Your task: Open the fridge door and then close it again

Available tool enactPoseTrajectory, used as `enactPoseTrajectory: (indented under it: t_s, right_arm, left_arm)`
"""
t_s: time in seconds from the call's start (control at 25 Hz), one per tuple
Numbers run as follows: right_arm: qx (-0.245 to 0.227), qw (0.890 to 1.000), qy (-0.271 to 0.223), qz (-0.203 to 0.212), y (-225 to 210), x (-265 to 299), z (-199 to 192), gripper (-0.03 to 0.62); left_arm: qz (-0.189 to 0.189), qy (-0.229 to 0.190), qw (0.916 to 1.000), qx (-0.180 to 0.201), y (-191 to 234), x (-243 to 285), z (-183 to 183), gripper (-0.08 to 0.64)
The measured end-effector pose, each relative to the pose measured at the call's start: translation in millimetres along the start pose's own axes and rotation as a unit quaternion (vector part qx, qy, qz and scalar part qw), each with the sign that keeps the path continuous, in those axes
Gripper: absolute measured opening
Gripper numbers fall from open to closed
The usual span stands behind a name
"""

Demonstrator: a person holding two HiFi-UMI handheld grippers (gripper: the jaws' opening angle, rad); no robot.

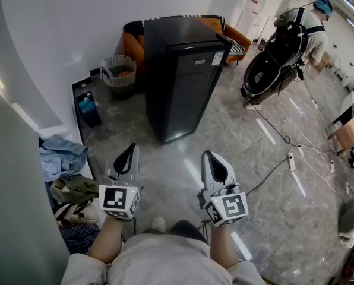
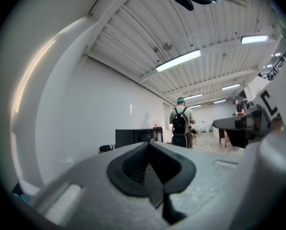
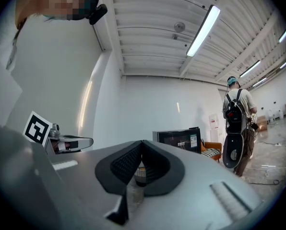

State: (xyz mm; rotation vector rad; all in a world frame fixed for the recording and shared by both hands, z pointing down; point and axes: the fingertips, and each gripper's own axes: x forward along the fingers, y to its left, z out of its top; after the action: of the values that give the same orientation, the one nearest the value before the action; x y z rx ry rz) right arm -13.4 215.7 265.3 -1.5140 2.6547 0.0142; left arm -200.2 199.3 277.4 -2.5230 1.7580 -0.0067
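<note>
The black fridge (image 1: 186, 76) stands on the grey stone floor against the white wall, its dark glass door closed and facing me. Both grippers are held level, side by side, well short of it and pointing toward it. My left gripper (image 1: 132, 146) is shut with nothing in it, and my right gripper (image 1: 206, 154) is also shut and empty. In the left gripper view the jaws (image 2: 149, 144) meet, with the fridge (image 2: 136, 135) small and far beyond. The right gripper view shows closed jaws (image 3: 142, 142) and the fridge (image 3: 179, 139) just right of them.
A person with a black backpack (image 1: 296, 34) stands right of the fridge. An orange sofa (image 1: 239, 37) and a wicker basket (image 1: 119, 70) sit behind it. Cables and power strips (image 1: 291, 159) cross the floor at right. Clothes (image 1: 64, 156) and a low black shelf (image 1: 88, 108) lie at left.
</note>
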Motion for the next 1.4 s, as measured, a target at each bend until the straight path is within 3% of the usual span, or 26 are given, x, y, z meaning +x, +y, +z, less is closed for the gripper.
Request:
enactPoseTrajectory:
  t_s: [0.48, 1.4]
  right_arm:
    - [-0.005, 1.0, 0.013, -0.002, -43.7, 49.4, -15.0, -0.011]
    - [-0.001, 0.997, 0.006, 0.074, -195.9, 205.6, -20.7, -0.011]
  left_arm:
    - [-0.003, 0.01, 0.9998, -0.018, 13.6, 69.1, -18.1, 0.002]
    - [0.038, 0.011, 0.9992, -0.011, 12.0, 273.2, -26.2, 0.002]
